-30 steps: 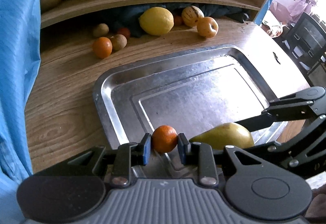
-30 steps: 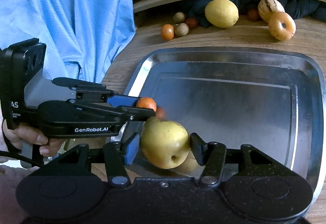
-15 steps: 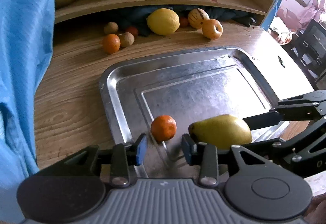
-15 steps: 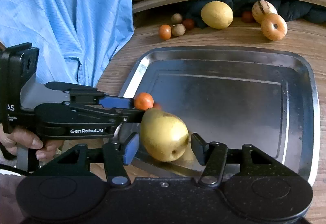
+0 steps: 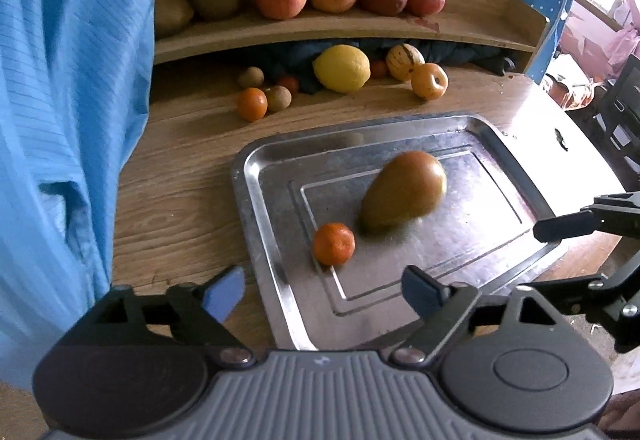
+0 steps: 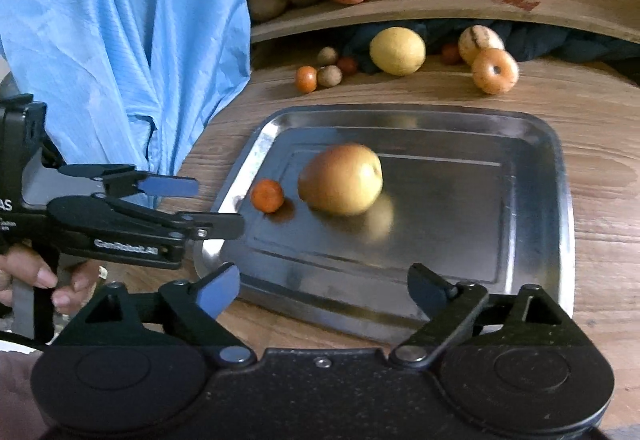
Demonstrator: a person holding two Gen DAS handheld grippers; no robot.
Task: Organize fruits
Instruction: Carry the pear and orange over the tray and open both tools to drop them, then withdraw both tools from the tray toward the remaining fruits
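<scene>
Wooden table [image 5: 176,176], steel tray [image 5: 500,144]; pear [image 5: 404,190], mandarin [image 5: 333,243] inside

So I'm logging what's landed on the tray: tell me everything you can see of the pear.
The pear is yellow-green with a reddish-brown blush, smooth-skinned and motion-blurred. It lies on its side on the metal tray, narrow end towards the small orange beside it, perhaps not touching. No tool holds it.

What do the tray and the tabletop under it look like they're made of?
The tray looks like metal, probably stainless steel, with a shiny, slightly scuffed finish: it mirrors the pear and the small orange resting on it. The tabletop looks like wood or wood-grain laminate, matte brown with visible grain lines; the pictures cannot tell which.
</scene>
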